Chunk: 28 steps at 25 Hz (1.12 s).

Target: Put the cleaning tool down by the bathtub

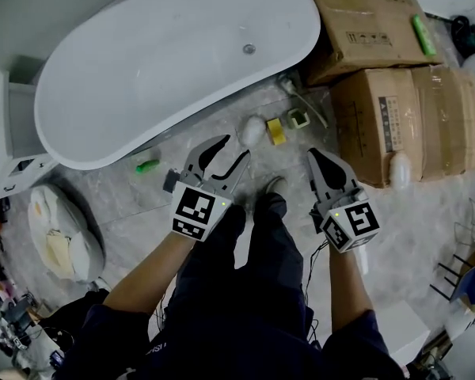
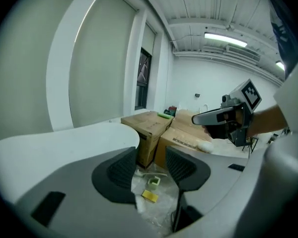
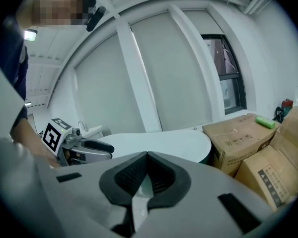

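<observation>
The white bathtub (image 1: 174,62) fills the upper left of the head view. On the floor by its near end lie a white rounded cleaning tool (image 1: 253,131), a yellow sponge (image 1: 276,131) and a small green cup (image 1: 298,119). My left gripper (image 1: 233,150) hangs open just short of them, with nothing between its jaws. In the left gripper view the sponge (image 2: 150,196) and cup (image 2: 154,181) show through the open left gripper (image 2: 151,155). My right gripper (image 1: 321,161) is shut and holds nothing; its tips meet in the right gripper view (image 3: 147,155), with the bathtub (image 3: 159,143) beyond.
Stacked cardboard boxes (image 1: 404,117) stand to the right of the tub, with a green bottle (image 1: 423,34) on top and a white object (image 1: 400,169) against the front box. A green item (image 1: 146,165) lies by the tub. A white cabinet (image 1: 4,133) is at left.
</observation>
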{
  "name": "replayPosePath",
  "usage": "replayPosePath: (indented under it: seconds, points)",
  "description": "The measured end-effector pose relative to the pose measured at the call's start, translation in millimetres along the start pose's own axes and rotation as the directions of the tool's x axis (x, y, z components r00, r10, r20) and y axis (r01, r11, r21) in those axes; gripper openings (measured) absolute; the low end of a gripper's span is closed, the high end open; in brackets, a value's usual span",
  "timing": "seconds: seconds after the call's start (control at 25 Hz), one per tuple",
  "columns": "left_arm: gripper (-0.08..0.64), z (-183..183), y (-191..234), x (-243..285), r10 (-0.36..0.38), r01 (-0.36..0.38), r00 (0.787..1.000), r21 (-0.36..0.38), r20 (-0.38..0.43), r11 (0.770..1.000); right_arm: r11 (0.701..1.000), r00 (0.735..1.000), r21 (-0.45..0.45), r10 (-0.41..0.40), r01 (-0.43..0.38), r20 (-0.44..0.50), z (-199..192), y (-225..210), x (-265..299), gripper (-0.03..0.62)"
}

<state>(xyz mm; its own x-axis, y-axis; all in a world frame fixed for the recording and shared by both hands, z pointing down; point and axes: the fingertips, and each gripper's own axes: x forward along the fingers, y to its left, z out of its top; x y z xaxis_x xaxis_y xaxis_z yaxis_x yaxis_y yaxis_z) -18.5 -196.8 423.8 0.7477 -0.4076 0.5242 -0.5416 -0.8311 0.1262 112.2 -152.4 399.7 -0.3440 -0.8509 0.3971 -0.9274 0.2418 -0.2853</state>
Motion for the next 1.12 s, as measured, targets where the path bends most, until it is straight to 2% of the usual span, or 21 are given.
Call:
replayPosePath:
  seconds: [0.32,0.56,0.84,1.12]
  points:
    - [0.204,67.1,-20.9,-81.4,-0.006,0.005,0.995,0.007,0.102,1.0,0.999,0.998,-0.037,-0.001,0.004,0.063,62.9,52.0,-42.2,0.002]
    - [0.206,103.2,-28.7,-134.0,-0.03,0.018,0.982,0.065,0.185,0.998,0.995,0.991,-0.098,0.03,-0.017,0.134,109.4,104.3,-57.2,0.002]
    - [0.204,132.4,-25.8,-181.4,-0.045,0.019,0.965,0.105,0.258,0.994,0.99,0.985,-0.13,0.067,-0.046,0.161,131.5,157.7,-68.4,0.002]
    - [0.193,147.4,-20.7,-207.3,-0.046,0.005,0.953,0.135,0.298,0.991,0.985,0.98,-0.166,0.084,-0.053,0.183,145.6,182.7,-70.4,0.002]
